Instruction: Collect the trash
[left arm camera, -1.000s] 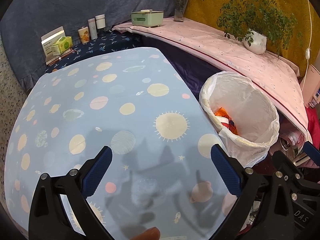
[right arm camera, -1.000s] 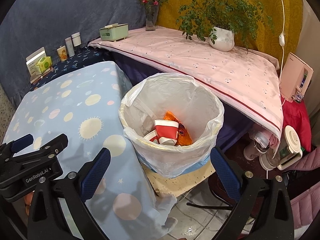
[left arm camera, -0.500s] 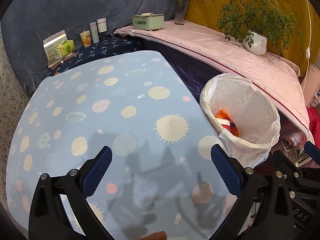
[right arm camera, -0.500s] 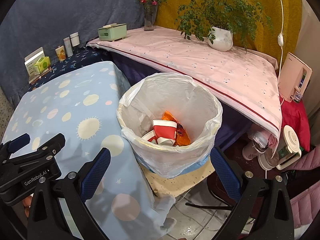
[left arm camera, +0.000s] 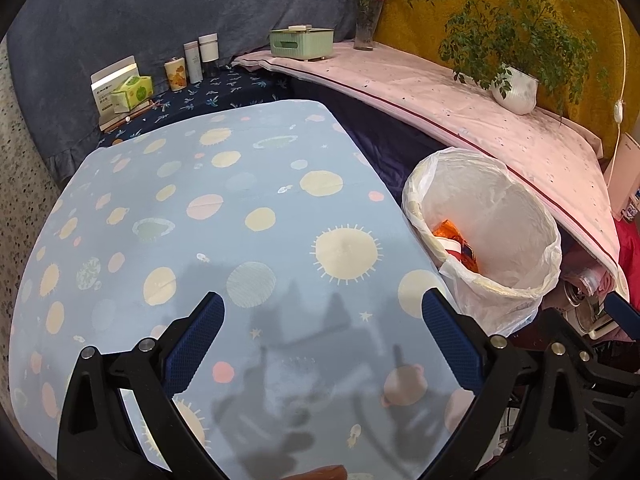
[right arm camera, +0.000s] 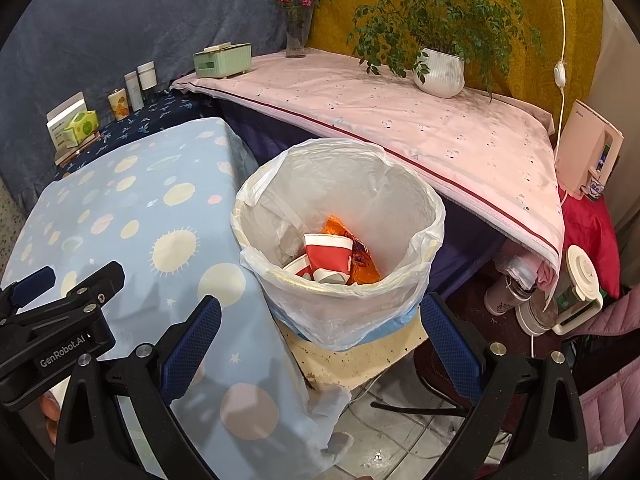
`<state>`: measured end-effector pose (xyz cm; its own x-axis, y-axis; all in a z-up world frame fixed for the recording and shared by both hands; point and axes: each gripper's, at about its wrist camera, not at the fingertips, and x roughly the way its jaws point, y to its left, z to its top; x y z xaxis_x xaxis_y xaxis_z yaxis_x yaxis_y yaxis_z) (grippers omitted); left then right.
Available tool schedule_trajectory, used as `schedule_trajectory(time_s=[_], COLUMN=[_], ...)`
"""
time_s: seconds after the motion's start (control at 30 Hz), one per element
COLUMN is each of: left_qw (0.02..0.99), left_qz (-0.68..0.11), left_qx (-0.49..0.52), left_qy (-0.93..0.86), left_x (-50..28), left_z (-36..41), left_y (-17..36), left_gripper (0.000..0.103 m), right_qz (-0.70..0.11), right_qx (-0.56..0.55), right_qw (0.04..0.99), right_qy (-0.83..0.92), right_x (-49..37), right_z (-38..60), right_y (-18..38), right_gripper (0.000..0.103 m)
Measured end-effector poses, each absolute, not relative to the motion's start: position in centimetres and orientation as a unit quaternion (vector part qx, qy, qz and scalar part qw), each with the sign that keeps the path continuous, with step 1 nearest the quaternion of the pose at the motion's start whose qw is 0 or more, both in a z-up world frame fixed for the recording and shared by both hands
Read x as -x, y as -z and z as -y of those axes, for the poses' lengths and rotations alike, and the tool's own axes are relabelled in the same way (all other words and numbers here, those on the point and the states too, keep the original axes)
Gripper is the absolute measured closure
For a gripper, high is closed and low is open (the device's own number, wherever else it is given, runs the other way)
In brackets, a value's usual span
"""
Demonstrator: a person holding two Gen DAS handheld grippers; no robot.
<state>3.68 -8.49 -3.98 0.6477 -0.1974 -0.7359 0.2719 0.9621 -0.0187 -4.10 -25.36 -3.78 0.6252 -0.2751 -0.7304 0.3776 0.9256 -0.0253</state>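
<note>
Left hand-held gripper [left arm camera: 322, 334] hangs over the worktop [left arm camera: 192, 216] w/ its blue planet-print cloth, jaws spread wide, nothing between them. Right hand-held gripper [right arm camera: 320, 334] is likewise released and empty, positioned above the near rim of the trash bin [right arm camera: 400, 300].

Bin stands just beside the worktop's right edge, lined w/ a white plastic bag [right arm camera: 256, 192]. The trash is inside it — a red-and-white paper cup [right arm camera: 328, 254] lying tilted on top, an orange wrapper [right arm camera: 360, 268] behind and under it, more red/white scrap below; can't tell exactly what that is. From the left wrist view only the orange wrapper [left arm camera: 448, 228] and a bit of red show over the bin's rim [left arm camera: 500, 288].

Back of the scene: pink-covered shelf [right arm camera: 400, 120] w/ a potted plant [right arm camera: 440, 72], a vase of flowers [right arm camera: 296, 36] and a green box [right arm camera: 222, 60]. On the dark cloth at left — a tissue pack [left arm camera: 132, 92] and a few small bottles [left arm camera: 196, 62].
</note>
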Motion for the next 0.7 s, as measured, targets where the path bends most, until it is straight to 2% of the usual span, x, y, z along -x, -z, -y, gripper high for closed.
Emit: schedule_trajectory(time_s=[0.7], left_qw=[0.907], left_qz=[-0.397], left_qx=[-0.055], left_qy=[0.131], left_x=[-3.36], left_z=[8.82], left_y=[4.18], left_gripper=[0.008], right_qz=[-0.394], right_qx=[-0.065], right_qw=[0.899], right_qy=[0.181], right_x=[4.24], right_z=[25.26], right_y=[4.01], right_gripper=[0.007])
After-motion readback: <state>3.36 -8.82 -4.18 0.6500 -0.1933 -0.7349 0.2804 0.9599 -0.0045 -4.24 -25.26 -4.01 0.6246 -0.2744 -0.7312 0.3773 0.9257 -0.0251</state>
